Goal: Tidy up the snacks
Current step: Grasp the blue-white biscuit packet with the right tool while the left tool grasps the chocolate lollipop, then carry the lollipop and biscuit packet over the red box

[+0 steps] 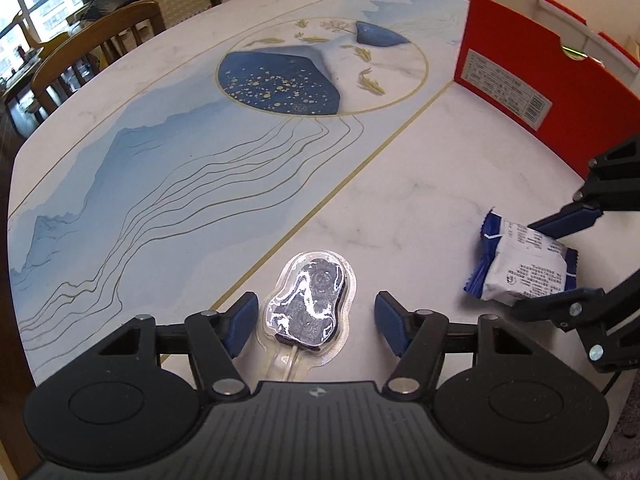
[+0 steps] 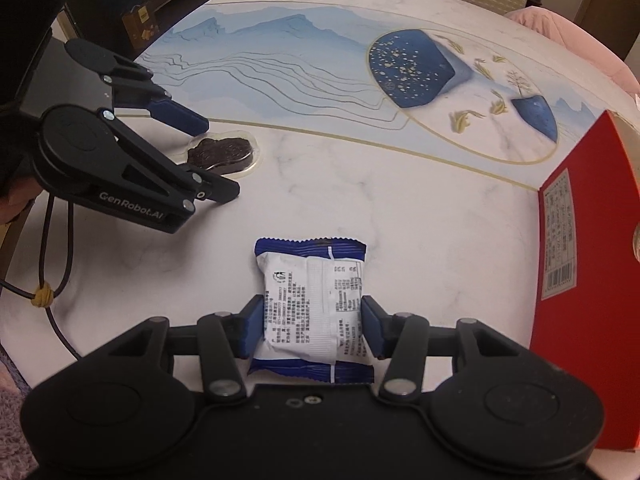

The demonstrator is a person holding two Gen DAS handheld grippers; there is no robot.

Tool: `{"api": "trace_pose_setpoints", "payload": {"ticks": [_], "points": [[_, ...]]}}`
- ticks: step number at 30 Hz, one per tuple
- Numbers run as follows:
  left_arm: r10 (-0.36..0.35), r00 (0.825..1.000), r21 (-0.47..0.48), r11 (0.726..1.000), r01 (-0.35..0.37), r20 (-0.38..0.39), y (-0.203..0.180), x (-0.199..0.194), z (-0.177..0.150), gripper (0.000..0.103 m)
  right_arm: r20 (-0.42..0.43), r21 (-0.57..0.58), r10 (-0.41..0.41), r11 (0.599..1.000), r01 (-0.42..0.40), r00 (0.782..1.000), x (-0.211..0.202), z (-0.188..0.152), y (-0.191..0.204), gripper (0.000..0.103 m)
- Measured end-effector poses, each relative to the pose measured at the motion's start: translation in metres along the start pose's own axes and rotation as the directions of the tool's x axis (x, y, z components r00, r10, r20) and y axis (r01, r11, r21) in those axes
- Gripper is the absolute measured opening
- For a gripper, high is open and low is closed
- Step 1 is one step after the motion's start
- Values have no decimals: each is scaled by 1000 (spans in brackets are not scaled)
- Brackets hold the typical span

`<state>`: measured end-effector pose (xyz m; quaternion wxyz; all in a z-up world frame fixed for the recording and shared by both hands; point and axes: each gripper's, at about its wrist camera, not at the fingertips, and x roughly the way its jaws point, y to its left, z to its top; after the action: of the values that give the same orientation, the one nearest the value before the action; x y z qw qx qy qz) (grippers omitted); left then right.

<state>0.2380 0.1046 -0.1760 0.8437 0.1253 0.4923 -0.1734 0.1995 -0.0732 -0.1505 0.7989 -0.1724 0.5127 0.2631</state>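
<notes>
Resting on marbled table (image 1: 420, 184): red box (image 1: 516, 68) | left jaws open astride lollipop (image 1: 308, 308) | right jaws clamp packet (image 2: 312, 304)

Table (image 1: 400, 184) bare btwn snacks & red box (image 1: 516, 60); box blocks right side.

Readable lettering in the two wrist views

"GenRobot.AI" stands in pale letters along the black side of the left gripper (image 2: 208, 160), seen from the right wrist. The white back of the blue snack packet (image 2: 314, 308) carries blocks of small printed text and a round mark, too fine to read. The white label (image 1: 506, 90) on the red box (image 1: 516, 52) has rows of print and, in the right wrist view, a barcode, none legible.
</notes>
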Motion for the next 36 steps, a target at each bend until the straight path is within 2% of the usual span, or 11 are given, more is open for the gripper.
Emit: {"api": "trace_pose_setpoints", "payload": {"ticks": [1,6,9,18,26,30,36], "points": [[3,1000,-10,1000,-3,-1,0,0,0,64,2,2,0,1000,0,1000,-1,-1,-1,49],[21,1000,-48,999,-21,-3,1,-1,3,47,11,14,-3,1000,2,1000,-4,-3,-3,49],[38,999,-70,997,-38,-9,-1,-2,3,41,18,20,-5,1000,5,1000,-6,-4,-5,49],[63,998,-213,975,-67,-23,4,-9,-5,40,68,44,-18,999,15,998,-27,-7,-12,49],[53,998,-339,939,-56,-16,10,-31,-13,40,129,71,-46,997,37,991,-51,-12,-22,49],[66,998,-372,926,-60,4,4,-49,-9,40,169,88,-74,994,59,983,-65,-11,-31,49],[81,996,-371,927,-59,46,-15,-76,8,40,236,126,-102,989,74,966,-88,-9,-46,48]]}}
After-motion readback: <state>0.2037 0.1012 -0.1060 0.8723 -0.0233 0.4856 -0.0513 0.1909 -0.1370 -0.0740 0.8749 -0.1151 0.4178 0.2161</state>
